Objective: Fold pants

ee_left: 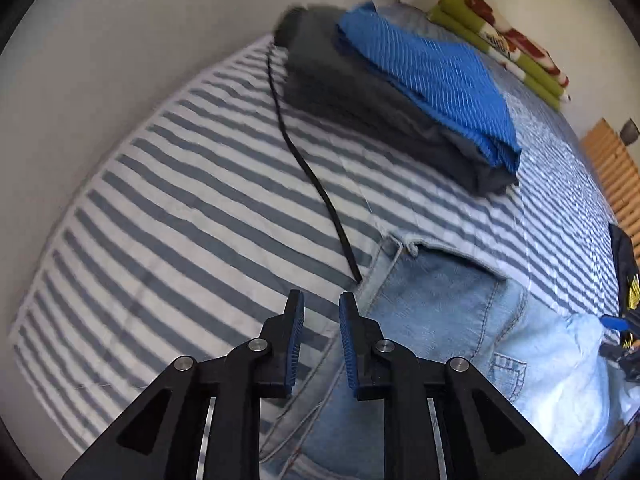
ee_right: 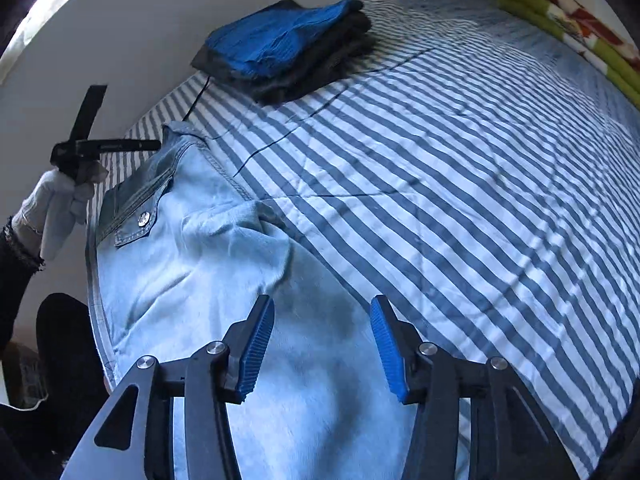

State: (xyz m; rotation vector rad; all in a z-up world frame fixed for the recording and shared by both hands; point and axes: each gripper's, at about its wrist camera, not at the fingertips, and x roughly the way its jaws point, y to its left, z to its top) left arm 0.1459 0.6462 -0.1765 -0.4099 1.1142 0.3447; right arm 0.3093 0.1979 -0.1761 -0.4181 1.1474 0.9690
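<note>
Light blue jeans (ee_right: 224,264) lie flat on the striped bed, waistband and a buttoned pocket (ee_right: 138,218) at the left. My right gripper (ee_right: 322,306) hovers over the jeans' middle, open wide with nothing between its fingers. In the left wrist view the jeans (ee_left: 440,320) fill the lower right. My left gripper (ee_left: 322,306) is open just beside the waistband edge, over bare sheet, and holds nothing. From the right wrist view the left gripper (ee_right: 154,145) shows at the waistband corner, held by a gloved hand (ee_right: 60,208).
A folded stack, blue fabric (ee_left: 432,76) on dark grey clothes (ee_left: 360,116), sits further up the striped sheet (ee_left: 180,208). A black cord (ee_left: 308,168) runs from it toward the jeans. A green and red blanket (ee_left: 512,44) lies by the wall. Wooden slats (ee_left: 612,172) show at right.
</note>
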